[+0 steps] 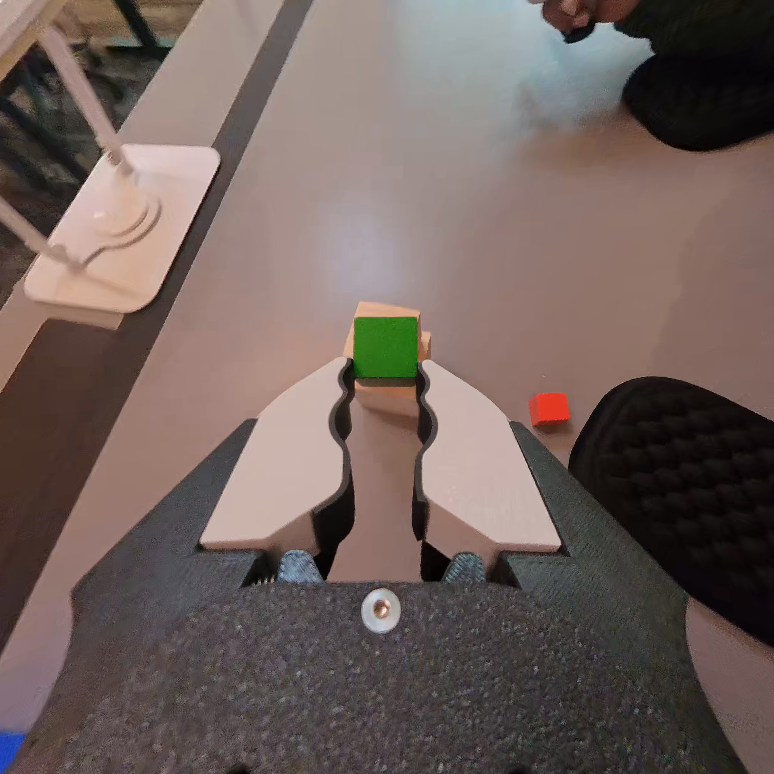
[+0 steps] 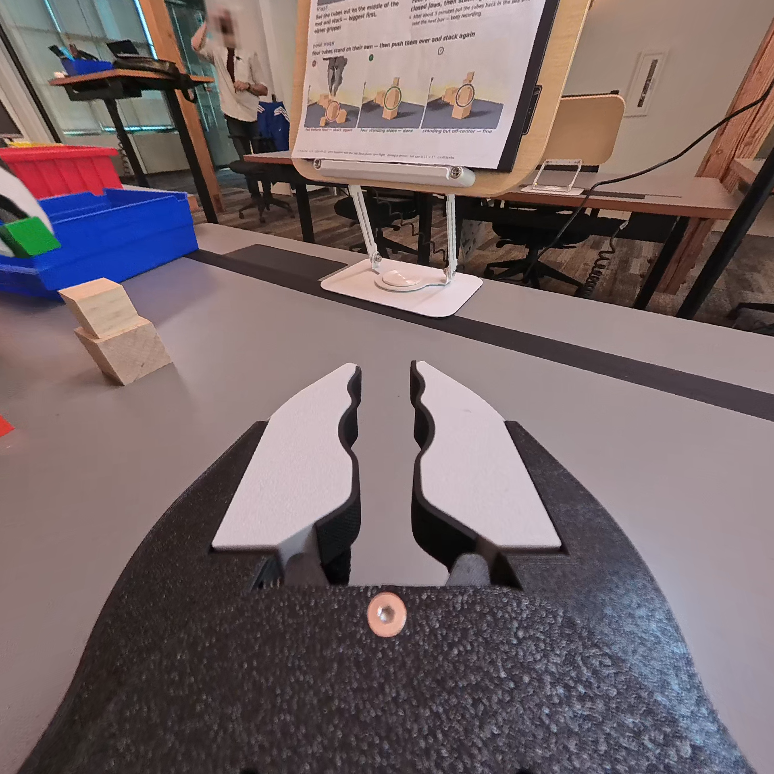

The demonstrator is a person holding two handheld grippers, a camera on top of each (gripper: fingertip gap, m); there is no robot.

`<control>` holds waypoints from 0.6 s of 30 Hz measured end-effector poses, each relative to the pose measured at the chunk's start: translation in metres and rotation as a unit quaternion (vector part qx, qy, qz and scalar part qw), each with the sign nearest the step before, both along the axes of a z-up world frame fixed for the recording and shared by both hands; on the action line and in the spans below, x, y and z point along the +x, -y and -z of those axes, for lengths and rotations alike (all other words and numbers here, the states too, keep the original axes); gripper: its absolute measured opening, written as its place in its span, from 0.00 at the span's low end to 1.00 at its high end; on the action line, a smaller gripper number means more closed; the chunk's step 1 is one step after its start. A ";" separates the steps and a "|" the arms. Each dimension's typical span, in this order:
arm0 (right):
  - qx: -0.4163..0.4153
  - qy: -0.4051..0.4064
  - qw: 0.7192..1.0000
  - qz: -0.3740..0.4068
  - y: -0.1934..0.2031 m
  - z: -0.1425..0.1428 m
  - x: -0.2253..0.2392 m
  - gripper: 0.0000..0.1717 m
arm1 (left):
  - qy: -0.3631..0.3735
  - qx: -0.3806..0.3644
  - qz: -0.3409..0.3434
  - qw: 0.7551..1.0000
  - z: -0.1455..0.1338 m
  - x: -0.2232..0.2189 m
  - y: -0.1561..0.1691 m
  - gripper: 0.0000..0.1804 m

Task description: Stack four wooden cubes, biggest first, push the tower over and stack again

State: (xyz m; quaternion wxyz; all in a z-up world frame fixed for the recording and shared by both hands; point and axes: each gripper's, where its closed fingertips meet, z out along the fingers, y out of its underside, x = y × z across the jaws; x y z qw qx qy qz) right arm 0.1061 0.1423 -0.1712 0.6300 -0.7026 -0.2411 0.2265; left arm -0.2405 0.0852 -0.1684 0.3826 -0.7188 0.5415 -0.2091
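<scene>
The green cube (image 1: 385,347) is sitting between the tips of the left tongs (image 1: 385,370), up in the air over two plain wooden blocks (image 2: 113,331) stacked on the grey counter (image 1: 460,209). Both pads are pressing on its sides, so the left tongs are gripping it. They are pointing down at the stack. A small red cube (image 1: 548,408) is lying on the counter near them, to the right.

The right tongs (image 2: 385,372) are hanging low over bare counter, with a gap between the tips and nothing in it. Ahead, a white stand (image 2: 402,289) is holding up a printed page (image 2: 419,75) with words and pictures. Blue (image 2: 113,238) and red (image 2: 63,167) bins are sitting at the left.
</scene>
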 end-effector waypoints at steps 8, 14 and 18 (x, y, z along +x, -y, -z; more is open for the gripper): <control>-0.001 0.001 1.000 0.005 -0.001 0.001 0.003 0.13 | -0.058 -0.052 0.091 0.993 0.020 0.027 -0.014 0.15; -0.004 0.005 1.000 0.005 -0.002 0.004 0.003 0.13 | -0.078 -0.052 0.120 0.988 0.027 0.028 -0.015 0.15; -0.006 0.005 1.000 0.006 -0.003 0.005 0.004 0.13 | -0.081 -0.051 0.130 0.987 0.029 0.028 -0.015 0.15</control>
